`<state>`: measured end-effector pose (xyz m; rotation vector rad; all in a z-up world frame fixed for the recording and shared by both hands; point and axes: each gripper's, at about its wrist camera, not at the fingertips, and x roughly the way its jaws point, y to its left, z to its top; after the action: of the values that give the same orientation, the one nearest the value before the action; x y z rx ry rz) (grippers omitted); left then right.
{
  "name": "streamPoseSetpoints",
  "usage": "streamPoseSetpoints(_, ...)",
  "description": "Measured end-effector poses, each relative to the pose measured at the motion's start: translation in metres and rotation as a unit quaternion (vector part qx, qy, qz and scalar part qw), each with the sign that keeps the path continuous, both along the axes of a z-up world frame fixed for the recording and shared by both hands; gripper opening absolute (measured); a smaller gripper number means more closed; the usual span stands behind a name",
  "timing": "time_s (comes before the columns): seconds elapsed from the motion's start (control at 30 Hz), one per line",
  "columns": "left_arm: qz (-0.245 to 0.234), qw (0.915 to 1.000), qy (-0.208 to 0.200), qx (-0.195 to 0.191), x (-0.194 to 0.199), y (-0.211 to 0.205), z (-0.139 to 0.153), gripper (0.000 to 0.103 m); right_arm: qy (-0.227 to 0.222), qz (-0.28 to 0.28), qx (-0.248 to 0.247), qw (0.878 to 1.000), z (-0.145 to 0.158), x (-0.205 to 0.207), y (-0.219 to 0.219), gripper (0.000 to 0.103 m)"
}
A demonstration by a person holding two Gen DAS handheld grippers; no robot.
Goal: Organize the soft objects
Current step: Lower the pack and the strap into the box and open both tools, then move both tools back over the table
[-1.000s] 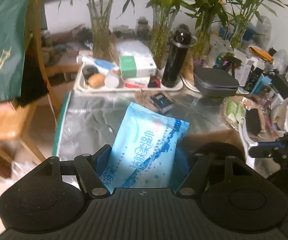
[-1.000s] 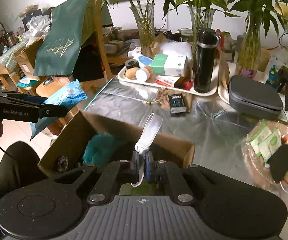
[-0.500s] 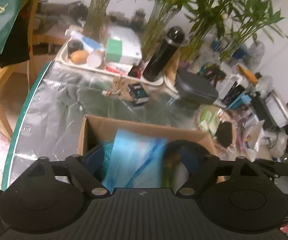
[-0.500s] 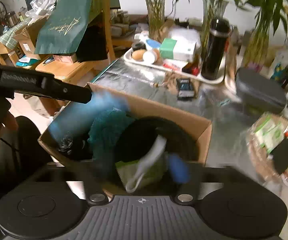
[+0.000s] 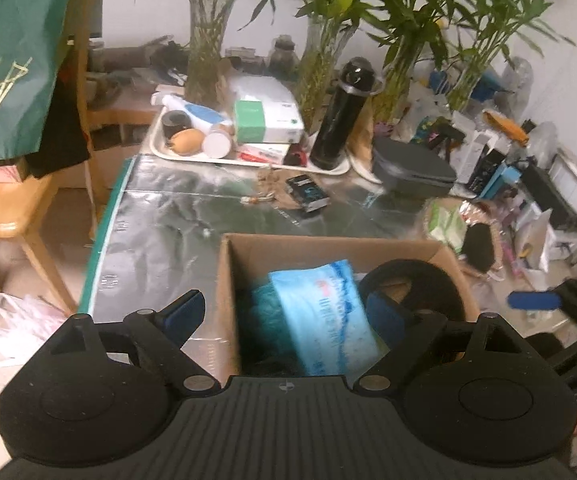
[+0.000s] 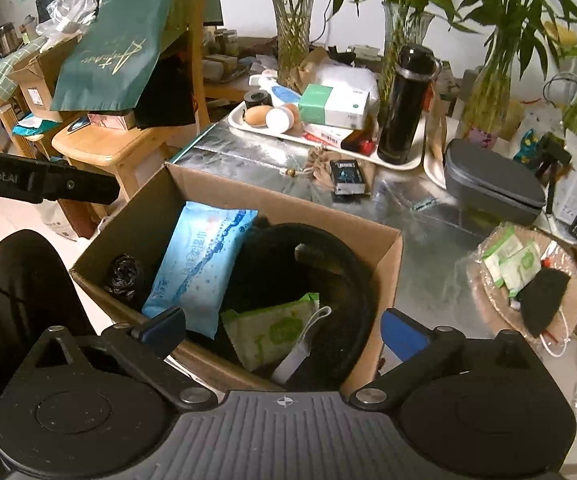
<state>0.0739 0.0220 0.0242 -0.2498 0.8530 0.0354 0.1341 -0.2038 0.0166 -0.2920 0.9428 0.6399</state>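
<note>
Left wrist view: my left gripper (image 5: 284,312) has let go of the blue wipes pack (image 5: 324,316); its jaws stand wide and empty, and the pack now lies in the cardboard box (image 5: 224,280) against something teal that I cannot make out, beside a black round thing.

Right wrist view: my right gripper (image 6: 284,330) is opening wide, no longer pinching the white strap (image 6: 300,344), which has dropped into the box beside a green packet (image 6: 276,332). Both soft things are stowed. More packets and a black mask (image 6: 544,296) wait in the basket (image 6: 484,280). The box's near corner is hidden by my gripper.
</note>
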Motion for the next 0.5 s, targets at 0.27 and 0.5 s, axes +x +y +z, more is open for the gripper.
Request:
streamPoseSetpoints(0.27,0.003,0.9998,0.004,0.018,-0.013,0.015,0.011,0.089,-0.001,-0.027,0.026,0.999,0.013,0.006,-0.007,0.103)
streamPoseSetpoints(0.5,0.01,0.9994,0.012,0.03,-0.016,0.022,0.015,0.089,0.007,-0.036,0.034,0.999,0.014,0.004,-0.009,0.103)
